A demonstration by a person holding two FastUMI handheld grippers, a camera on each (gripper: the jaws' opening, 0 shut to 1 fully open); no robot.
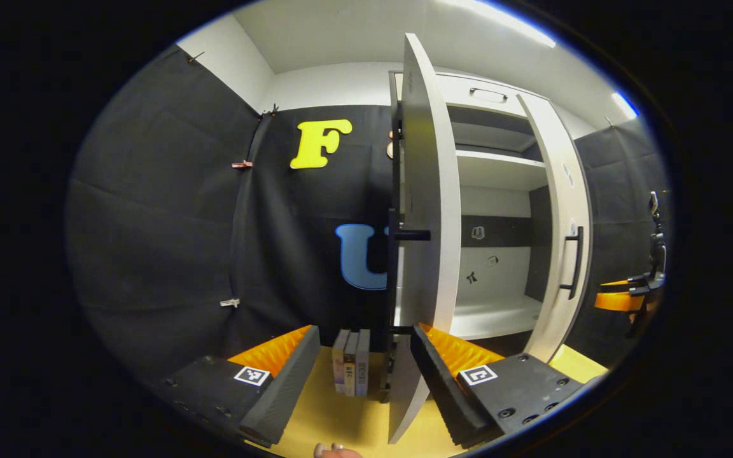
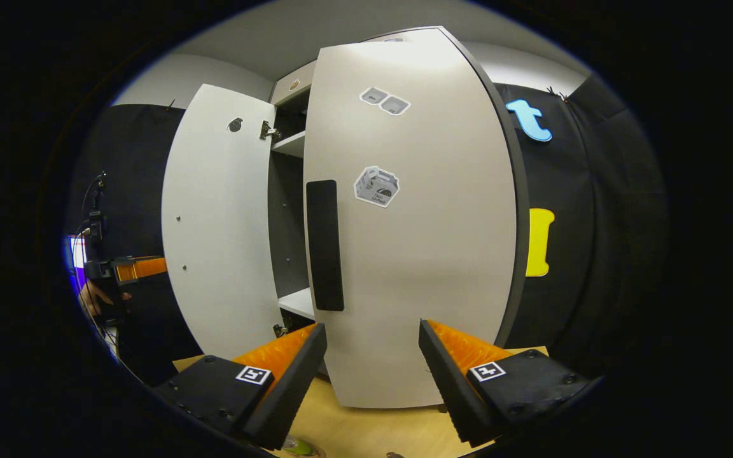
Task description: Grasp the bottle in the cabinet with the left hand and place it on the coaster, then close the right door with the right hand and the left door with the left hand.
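**Door-closing step, bottle not visible**

Cabinet point(image 1: 500, 191) shelves look bare. Right door point(image 2: 417, 222) and left door point(image 1: 427, 191) both ajar. Right gripper point(image 2: 373, 375) jaws apart, empty, facing right door: push next. Left gripper point(image 1: 366, 375) open near left door edge

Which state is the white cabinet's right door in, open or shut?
Open. The white right door stands swung out from the cabinet, leaving its shelves exposed; the right gripper faces it, jaws apart.

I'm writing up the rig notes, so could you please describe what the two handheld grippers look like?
Each gripper has two wedge-shaped fingers with ribbed inner faces on black blocks with screw holes. Each block bears a square black-and-white marker. That holds for the left gripper and the right gripper.
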